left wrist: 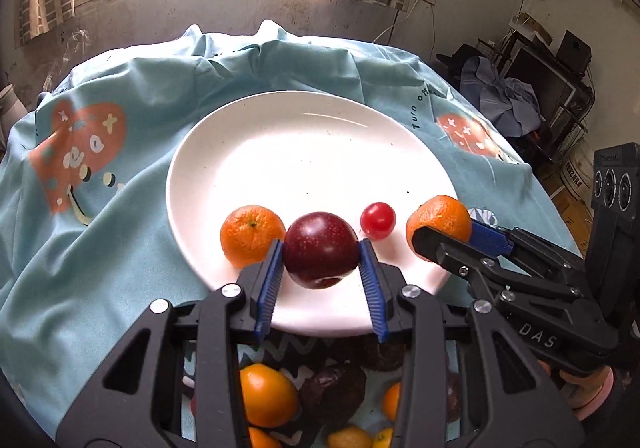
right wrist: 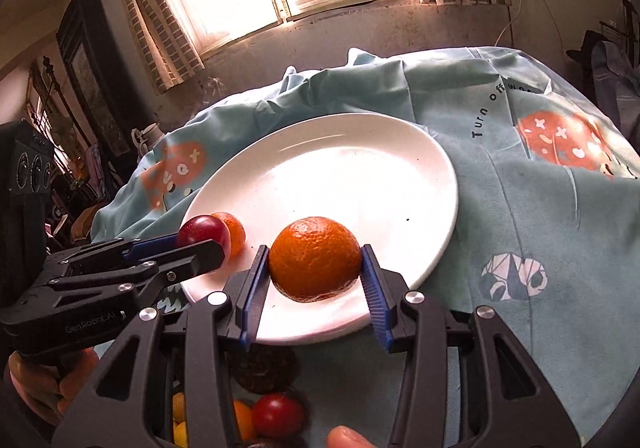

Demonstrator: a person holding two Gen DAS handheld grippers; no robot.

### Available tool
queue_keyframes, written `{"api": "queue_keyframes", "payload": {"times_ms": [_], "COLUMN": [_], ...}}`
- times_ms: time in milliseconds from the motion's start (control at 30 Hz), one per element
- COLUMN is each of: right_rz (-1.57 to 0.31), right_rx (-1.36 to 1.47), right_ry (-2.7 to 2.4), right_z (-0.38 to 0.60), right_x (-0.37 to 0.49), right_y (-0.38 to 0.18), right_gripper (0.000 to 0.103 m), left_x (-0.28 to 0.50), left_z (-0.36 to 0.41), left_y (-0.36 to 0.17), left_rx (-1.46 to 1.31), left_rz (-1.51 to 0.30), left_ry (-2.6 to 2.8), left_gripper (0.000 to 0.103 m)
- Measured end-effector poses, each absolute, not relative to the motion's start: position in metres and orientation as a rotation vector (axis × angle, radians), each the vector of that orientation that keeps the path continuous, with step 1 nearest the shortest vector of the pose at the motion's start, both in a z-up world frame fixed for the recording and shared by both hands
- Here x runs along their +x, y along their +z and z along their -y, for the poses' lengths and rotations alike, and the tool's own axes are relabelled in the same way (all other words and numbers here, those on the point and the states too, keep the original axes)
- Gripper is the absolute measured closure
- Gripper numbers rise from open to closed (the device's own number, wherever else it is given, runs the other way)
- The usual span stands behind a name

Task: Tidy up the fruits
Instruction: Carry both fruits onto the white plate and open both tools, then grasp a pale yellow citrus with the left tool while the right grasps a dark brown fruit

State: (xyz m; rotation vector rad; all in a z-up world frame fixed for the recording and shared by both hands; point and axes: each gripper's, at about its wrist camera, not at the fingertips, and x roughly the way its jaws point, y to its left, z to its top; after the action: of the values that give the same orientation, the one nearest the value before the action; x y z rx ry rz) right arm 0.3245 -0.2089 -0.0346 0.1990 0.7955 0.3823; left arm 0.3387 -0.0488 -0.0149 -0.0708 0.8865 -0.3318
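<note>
Window-lit room, table under light-blue printed cloth (left wrist: pixel 132 232); white plate (left wrist: pixel 304 152) at centre.

Left wrist view: left gripper (left wrist: pixel 321 256) pinching dark red plum (left wrist: pixel 320 248) between blue pads, over plate's near rim. Mandarin (left wrist: pixel 250 234) touching plum's left side, on plate. Small red fruit (left wrist: pixel 377 220) just right of plum, on plate. Right gripper (left wrist: pixel 444 238) enters from right, clamped on 2nd mandarin (left wrist: pixel 440 222) at plate's right edge. Near side, behind fingers: mixed fruit pile (left wrist: pixel 272 394), orange and dark pieces, on cloth.

Right wrist view: 2nd mandarin (right wrist: pixel 315 258) held between pads of right gripper (right wrist: pixel 315 268), over near part of plate (right wrist: pixel 340 168). Left gripper (right wrist: pixel 200 244) w/ plum (right wrist: pixel 202 232) at left; 1st mandarin (right wrist: pixel 236 230) partly hidden behind it. Small red fruit not visible here. Cherry tomato (right wrist: pixel 277 414) in near pile.

Far 1/2 of plate bare. Cloth folds bunch at far edge.
</note>
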Motion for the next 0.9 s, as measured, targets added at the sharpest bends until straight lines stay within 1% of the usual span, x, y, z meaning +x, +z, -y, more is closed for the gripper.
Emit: {"api": "queue_keyframes", "payload": {"times_ms": [33,67,100,133,167,200,300,367,400,533,600,800,900], "right_rz": [-0.806,-0.806,-0.792,-0.776,-0.766,-0.757,-0.732,-0.726,-0.727,-0.726,-0.726,-0.789,-0.824], "right_rx": [0.196,0.191,0.190,0.193,0.191,0.179,0.128,0.108,0.101,0.021,-0.056,-0.165,-0.195], "right_ry": [0.382,0.384,0.374,0.384,0.400,0.405,0.440,0.475,0.493,0.532,0.531,0.574,0.556], "right_z": [0.209,0.208,0.210,0.212,0.214,0.215,0.218,0.220,0.220,0.214,0.205,0.189,0.185], "right_x": [0.326,0.326,0.323,0.318,0.314,0.307,0.280,0.261,0.252,0.220,0.207,0.190,0.193], "right_y": [-0.037,-0.037,-0.036,-0.032,-0.027,-0.022,-0.011,-0.009,-0.009,-0.012,-0.013,-0.028,-0.040], "right_gripper": [0.052,0.032,0.030,0.030,0.030,0.030,0.030,0.029,0.029,0.029,0.029,0.029,0.029], "left_x": [0.342,0.343,0.342,0.338,0.330,0.320,0.279,0.249,0.234,0.185,0.174,0.160,0.163], "left_z": [0.050,0.049,0.046,0.041,0.034,0.028,0.014,0.006,0.002,-0.012,-0.014,-0.010,-0.009], "left_y": [-0.017,-0.018,-0.017,-0.014,-0.009,-0.005,0.004,0.003,0.000,-0.029,-0.044,-0.039,-0.042], "left_rx": [-0.068,-0.071,-0.077,-0.086,-0.103,-0.120,-0.133,-0.116,-0.124,-0.213,-0.216,-0.180,-0.170], "left_rz": [-0.897,-0.909,-0.913,-0.899,-0.870,-0.842,-0.809,-0.804,-0.802,-0.812,-0.859,-0.796,-0.813], "left_ry": [-0.317,-0.305,-0.288,-0.259,-0.236,-0.224,-0.216,-0.151,-0.123,-0.181,-0.167,-0.176,-0.166], "left_gripper": [0.063,0.057,0.050,0.031,0.017,0.014,0.010,0.003,0.002,0.002,0.002,0.002,0.002]}}
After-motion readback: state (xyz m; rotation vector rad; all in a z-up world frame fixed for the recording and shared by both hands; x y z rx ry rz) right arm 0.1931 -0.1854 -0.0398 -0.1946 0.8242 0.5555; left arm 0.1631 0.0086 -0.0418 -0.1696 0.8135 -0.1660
